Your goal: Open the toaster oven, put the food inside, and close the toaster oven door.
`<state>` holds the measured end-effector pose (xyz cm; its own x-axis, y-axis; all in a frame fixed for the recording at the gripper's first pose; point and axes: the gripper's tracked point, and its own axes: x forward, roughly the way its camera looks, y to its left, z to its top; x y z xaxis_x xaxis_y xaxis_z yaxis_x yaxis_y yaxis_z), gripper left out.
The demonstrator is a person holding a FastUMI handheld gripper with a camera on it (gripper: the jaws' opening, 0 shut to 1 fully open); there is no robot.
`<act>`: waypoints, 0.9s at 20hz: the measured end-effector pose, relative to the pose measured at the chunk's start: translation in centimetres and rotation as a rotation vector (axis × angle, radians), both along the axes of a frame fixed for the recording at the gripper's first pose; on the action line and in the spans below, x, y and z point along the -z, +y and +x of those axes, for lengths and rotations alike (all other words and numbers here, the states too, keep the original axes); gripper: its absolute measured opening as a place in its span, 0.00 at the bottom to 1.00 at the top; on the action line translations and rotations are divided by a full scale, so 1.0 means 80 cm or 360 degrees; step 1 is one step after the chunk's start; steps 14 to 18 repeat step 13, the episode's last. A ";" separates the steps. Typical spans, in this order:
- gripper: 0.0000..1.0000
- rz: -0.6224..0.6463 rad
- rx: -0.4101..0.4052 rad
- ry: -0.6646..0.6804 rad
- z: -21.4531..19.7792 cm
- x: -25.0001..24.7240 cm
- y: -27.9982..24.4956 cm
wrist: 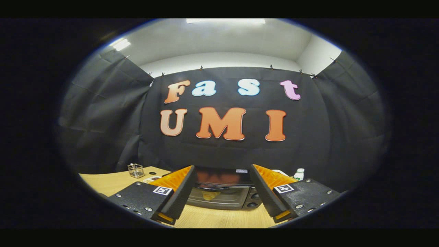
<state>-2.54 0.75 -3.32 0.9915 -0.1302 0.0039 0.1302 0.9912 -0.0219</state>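
Note:
A dark toaster oven [222, 192] stands on the wooden table [113, 183], just ahead of my fingers and seen in the gap between them. Its glass door looks shut, with the handle along the top edge and knobs [254, 200] on its right side. Something yellowish [210, 195] shows through or reflects in the door glass; I cannot tell which. My gripper [222, 171] is open, its fingertips wide apart, with nothing between them. It hovers above the table in front of the oven, pointing at the oven's top.
A small clear glass container [135, 170] sits on the table to the left, beyond the left finger. A white bottle with a green cap [299, 174] stands behind the right finger, near the oven. Black cloth walls close the booth behind.

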 end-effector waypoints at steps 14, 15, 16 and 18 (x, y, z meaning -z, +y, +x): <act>0.96 0.0050 -0.0018 -0.0138 -0.031 -0.058 -0.017; 0.96 0.0050 -0.0018 -0.0138 -0.031 -0.058 -0.017; 0.96 0.0050 -0.0018 -0.0138 -0.031 -0.058 -0.017; 0.96 0.0050 -0.0018 -0.0138 -0.031 -0.058 -0.017</act>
